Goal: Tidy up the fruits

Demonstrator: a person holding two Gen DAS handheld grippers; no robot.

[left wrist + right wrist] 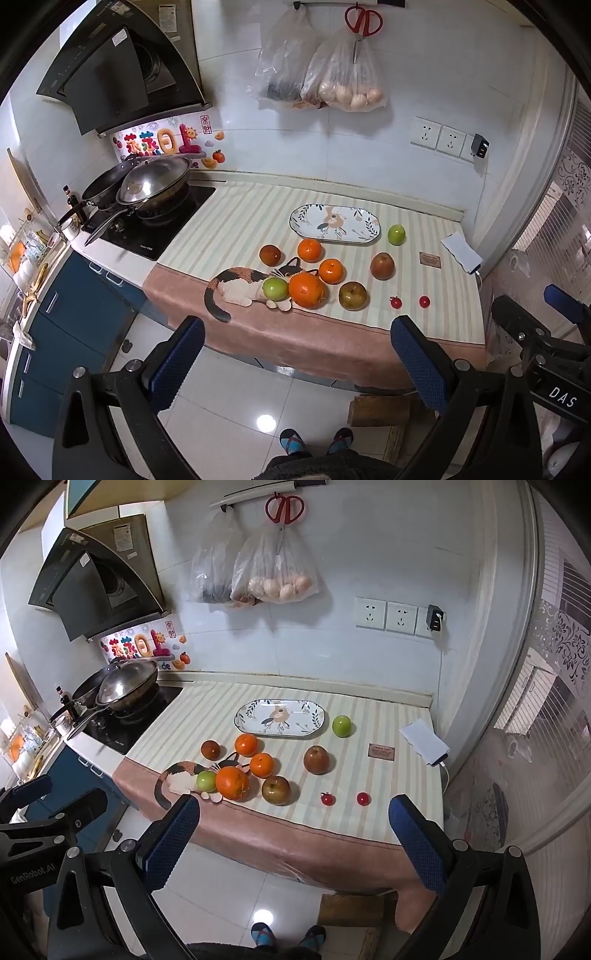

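Where a gas hob with woks [155,184] sits at nine o'clock, a striped cloth [236,221] covers the kitchen counter. The oval plate [334,223], long axis left-right, lies bare; oranges [306,290], apples and cherry tomatoes [395,302] lie scattered at its six o'clock. The left gripper [297,354] and right gripper [295,834] both gape wide, holding nothing.

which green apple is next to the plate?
The green apple just right of the plate, standing alone. The other green apple touches the big orange near the front edge.

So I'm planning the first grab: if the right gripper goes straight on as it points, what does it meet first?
Probably the brown apple near the cloth's front edge; the right gripper is open and empty. Depth is hard to judge.
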